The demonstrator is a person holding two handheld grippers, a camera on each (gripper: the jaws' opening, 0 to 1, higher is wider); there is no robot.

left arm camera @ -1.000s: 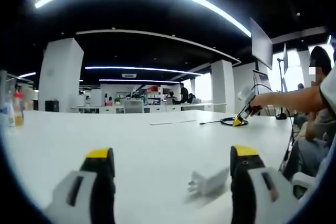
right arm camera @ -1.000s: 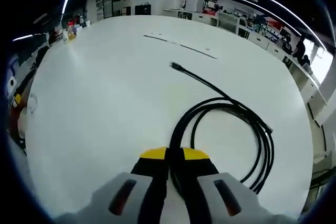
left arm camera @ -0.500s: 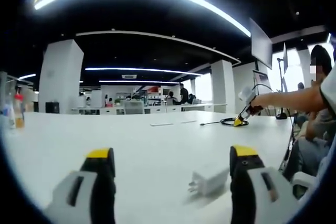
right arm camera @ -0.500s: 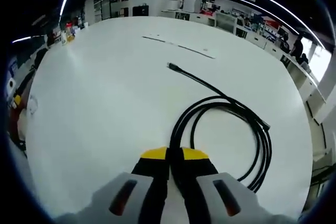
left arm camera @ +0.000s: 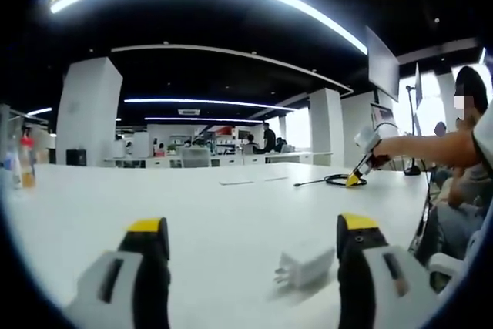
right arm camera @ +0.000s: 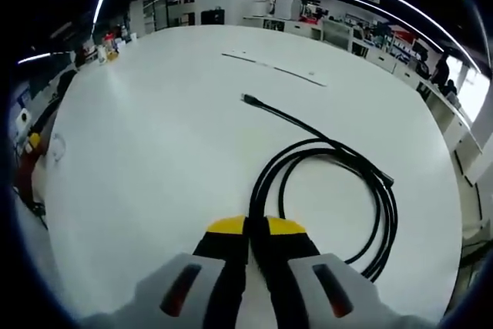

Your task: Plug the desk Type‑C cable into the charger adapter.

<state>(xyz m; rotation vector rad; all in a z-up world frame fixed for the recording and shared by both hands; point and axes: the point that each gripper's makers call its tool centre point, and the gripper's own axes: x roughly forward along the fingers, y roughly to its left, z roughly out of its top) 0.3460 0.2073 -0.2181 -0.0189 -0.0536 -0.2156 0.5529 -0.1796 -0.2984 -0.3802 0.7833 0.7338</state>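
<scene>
Currently my right gripper pinches the black cable coil; my left gripper, spread, should clamp the adapter between its tips.

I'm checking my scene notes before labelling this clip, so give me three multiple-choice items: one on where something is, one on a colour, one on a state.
1. The charger adapter lies:
A. between the left gripper's jaws, near its right jaw
B. on the coiled cable
C. beside the bottles

2. The cable is:
A. white
B. black
C. red

3. The right gripper is:
A. wide open
B. shut on the cable
C. holding the adapter

Answers: 1 A, the adapter sits on the table just inside that jaw. 2 B, a dark loop on white. 3 B, jaws pinch the strands.
</scene>
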